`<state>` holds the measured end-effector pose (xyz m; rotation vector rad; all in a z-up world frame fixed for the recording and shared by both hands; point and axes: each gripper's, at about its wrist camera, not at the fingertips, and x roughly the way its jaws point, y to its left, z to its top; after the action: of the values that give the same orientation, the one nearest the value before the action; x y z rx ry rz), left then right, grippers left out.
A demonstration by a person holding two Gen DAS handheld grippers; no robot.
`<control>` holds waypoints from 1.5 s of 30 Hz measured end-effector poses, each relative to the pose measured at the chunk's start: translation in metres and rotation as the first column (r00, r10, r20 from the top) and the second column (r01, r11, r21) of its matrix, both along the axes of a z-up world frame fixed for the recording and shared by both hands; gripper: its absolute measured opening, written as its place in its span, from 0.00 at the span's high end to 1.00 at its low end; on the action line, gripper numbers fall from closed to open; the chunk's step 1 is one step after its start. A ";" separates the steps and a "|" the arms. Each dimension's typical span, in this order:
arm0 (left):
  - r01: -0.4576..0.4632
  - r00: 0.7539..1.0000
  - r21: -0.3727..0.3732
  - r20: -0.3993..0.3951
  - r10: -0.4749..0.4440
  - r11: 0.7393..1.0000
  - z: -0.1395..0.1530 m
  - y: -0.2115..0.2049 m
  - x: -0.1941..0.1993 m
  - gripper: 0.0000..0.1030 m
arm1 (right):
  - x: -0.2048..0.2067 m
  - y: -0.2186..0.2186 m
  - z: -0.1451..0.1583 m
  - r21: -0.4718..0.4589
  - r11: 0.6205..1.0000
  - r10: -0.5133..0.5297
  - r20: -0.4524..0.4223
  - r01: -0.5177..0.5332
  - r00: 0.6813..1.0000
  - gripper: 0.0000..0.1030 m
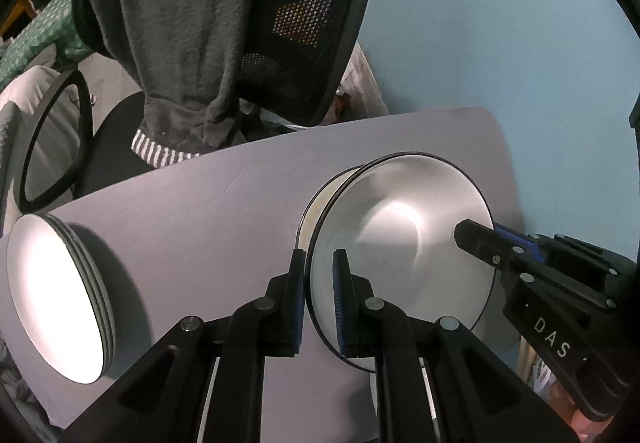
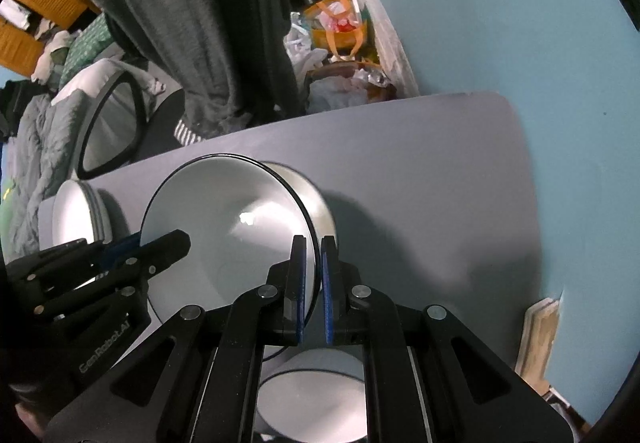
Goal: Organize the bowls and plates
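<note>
Both claws, left claw (image 1: 320, 299) and right claw (image 2: 312, 283), pinch opposite rims of one bowl (image 1: 400, 243) above another mid-table (image 1: 200, 195); plates (image 1: 60, 299) already stacked by its left edge, nesting unfinished.

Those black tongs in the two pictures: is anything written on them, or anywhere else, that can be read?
"DAS": white letters on the body of the right tongs, seen from the left camera.
"GenRobot.AI": pale raised letters on the body of the left tongs, seen from the right camera.
The bowl that both tongs grip, the plates and the table show no writing.
</note>
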<state>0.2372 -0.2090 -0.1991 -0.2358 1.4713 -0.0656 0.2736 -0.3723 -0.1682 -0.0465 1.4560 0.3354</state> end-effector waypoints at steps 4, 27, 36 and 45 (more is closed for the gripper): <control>0.017 1.000 0.017 -0.016 -0.017 1.000 -0.010 -0.007 0.003 0.89 | 0.007 -0.005 -0.009 -0.003 1.000 -0.010 -0.016 0.010 1.000 0.92; 0.027 1.000 0.017 -0.013 -0.027 0.999 -0.019 -0.004 0.000 0.62 | 0.009 -0.011 -0.011 -0.002 1.000 -0.006 -0.057 0.006 0.998 0.88; 0.006 1.000 -0.002 0.007 -0.006 1.000 -0.005 0.003 -0.015 0.62 | -0.001 -0.010 0.002 -0.035 0.999 0.001 -0.008 -0.001 1.000 0.72; -0.001 0.993 -0.006 0.115 0.001 1.000 0.038 0.011 -0.036 0.48 | -0.012 -0.010 0.028 -0.042 0.999 -0.005 0.069 0.008 0.998 0.54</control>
<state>0.2014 -0.1984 -0.1612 -0.2335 1.3566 -0.0812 0.2612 -0.3824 -0.1399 -0.0863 1.3941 0.2948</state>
